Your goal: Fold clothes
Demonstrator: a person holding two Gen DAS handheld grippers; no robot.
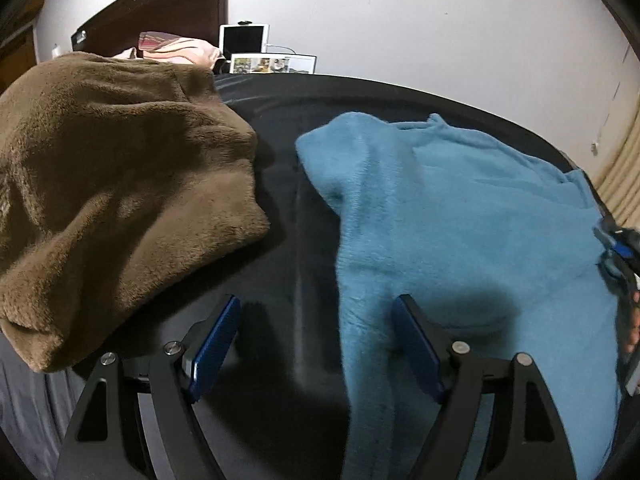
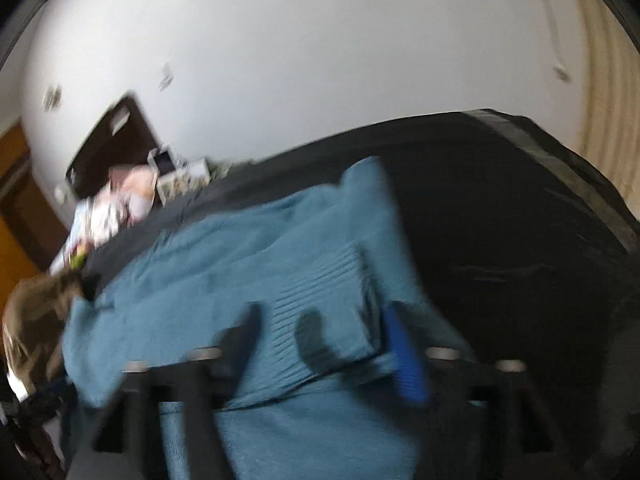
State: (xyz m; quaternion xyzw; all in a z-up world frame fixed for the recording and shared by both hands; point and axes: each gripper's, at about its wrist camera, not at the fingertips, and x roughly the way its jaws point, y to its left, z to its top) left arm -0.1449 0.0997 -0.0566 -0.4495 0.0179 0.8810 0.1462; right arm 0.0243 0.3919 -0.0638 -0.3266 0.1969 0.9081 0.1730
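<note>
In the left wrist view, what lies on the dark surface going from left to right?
Brown fleece garment → bare strip of the dark cover → blue fleece garment → the right gripper at the frame's right edge.

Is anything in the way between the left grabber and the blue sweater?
Nothing visible is. The left gripper hangs open right over the blue sweater, whose left edge lies between its fingers. The brown garment sits off to the left.

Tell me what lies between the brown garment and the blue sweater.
Only a bare strip of dark bed cover, seen in the left wrist view, separates the brown garment and the blue sweater.
</note>
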